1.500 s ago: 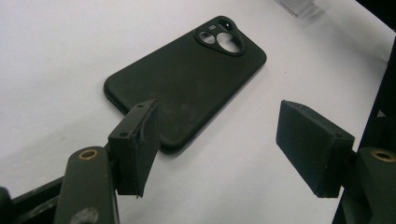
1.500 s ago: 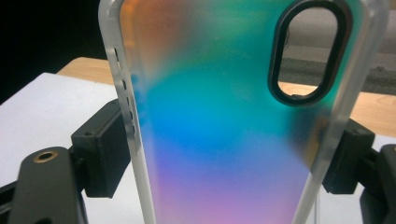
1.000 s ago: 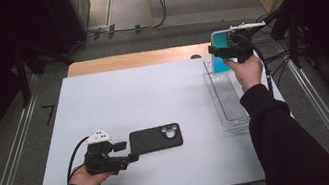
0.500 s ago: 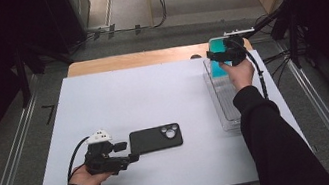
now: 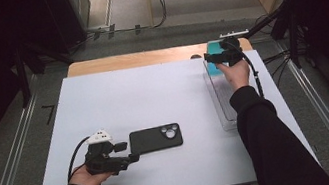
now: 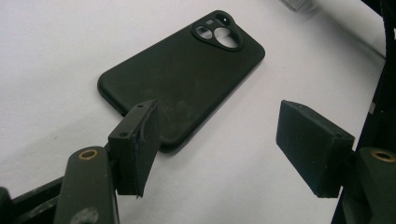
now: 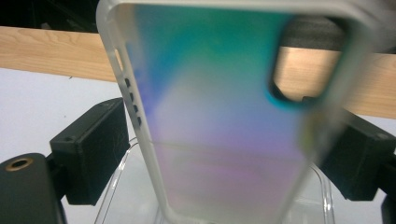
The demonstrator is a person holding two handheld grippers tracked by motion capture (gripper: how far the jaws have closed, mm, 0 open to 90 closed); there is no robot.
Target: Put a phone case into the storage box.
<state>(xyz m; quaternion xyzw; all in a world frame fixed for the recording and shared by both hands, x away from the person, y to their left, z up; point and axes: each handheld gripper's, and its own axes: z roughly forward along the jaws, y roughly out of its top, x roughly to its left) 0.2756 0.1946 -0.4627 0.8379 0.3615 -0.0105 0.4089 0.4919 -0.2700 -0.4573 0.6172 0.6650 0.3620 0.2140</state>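
At the upper right of the high view, the right hand-held gripper (image 5: 213, 57) holds an iridescent phone case (image 7: 219, 112) between its jaws above a clear tray (image 5: 226, 107); the jaws have just been opening wider. At lower left, the left hand-held gripper (image 5: 133, 157) stands apart beside a black phone (image 5: 155, 138) lying on the white table (image 5: 152, 89).

Near left on the white table (image 5: 153, 99): left gripper (image 5: 130, 158), jaws apart, just beside a black phone (image 5: 155, 138) lying flat. Far right: right gripper (image 5: 212, 57) over a clear tray (image 5: 223, 108), at a teal case (image 5: 213, 59).
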